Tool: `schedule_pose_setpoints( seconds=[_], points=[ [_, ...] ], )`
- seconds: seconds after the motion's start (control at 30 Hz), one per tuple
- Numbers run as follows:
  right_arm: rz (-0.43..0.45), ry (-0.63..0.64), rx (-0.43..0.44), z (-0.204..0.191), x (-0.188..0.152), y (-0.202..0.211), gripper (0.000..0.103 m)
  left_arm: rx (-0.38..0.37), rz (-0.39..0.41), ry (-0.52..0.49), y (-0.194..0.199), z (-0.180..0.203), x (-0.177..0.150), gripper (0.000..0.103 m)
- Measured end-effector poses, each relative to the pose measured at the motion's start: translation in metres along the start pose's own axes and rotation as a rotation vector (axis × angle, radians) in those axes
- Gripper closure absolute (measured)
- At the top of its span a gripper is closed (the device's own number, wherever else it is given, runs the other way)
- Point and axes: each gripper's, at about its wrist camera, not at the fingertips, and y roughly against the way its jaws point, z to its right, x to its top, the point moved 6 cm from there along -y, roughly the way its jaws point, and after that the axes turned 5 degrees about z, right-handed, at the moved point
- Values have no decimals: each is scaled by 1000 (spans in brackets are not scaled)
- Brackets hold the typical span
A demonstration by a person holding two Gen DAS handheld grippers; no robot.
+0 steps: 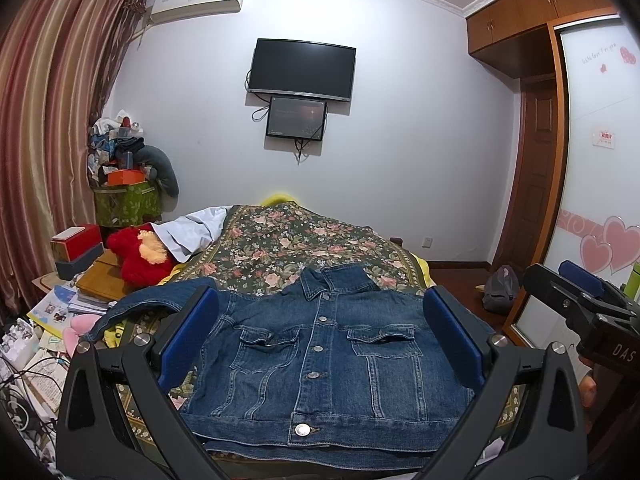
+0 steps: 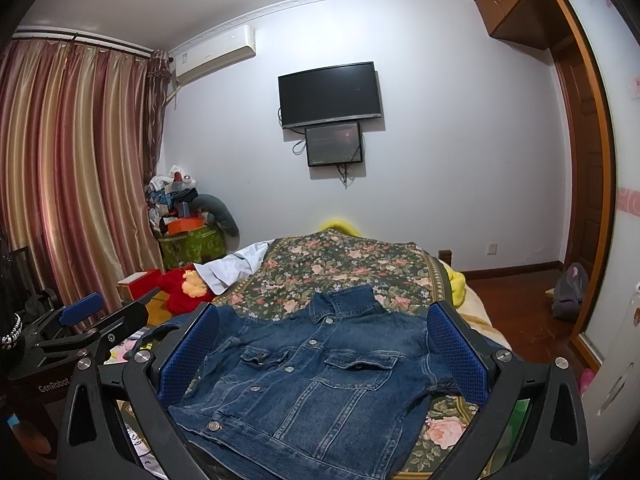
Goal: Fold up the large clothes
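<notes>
While tongs [image 1: 320,328] gape, stiff buttoned denim jacket [image 1: 324,364], floral bedspread [image 1: 296,240]

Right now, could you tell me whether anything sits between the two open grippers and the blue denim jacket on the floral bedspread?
Nothing visible does. The blue denim jacket lies flat, front up and buttoned, on the floral bedspread, with nothing on it. The left gripper and right gripper both hover open just before it.

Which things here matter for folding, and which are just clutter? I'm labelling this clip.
For the job: denim jacket, left gripper, right gripper, floral bedspread.

Lying about: red plush toy, white garment, grey backpack.
</notes>
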Motion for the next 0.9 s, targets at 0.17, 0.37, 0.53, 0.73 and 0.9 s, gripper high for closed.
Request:
schedule_pose_setpoints(
  seconds=[0.17, 0.37, 0.53, 0.73, 0.9],
  points=[
    [-2, 0, -1, 0, 0, 0, 0, 0, -3, 6, 0, -2, 0, 0],
    [-3, 1, -4, 1, 1, 0, 0, -5, -7, 5, -5, -3, 1, 0],
    [6, 11, -9, 0, 7, -8, 0, 1, -6, 8, -11, -10, 4, 0],
    [-12, 9, 23, -8, 12, -42, 0, 10, -49, 60, -42, -46, 6, 0],
    [-78, 10, 29, -15, 5, -92, 0, 82, -112, 112, -82, -95, 2, 0]
  ],
)
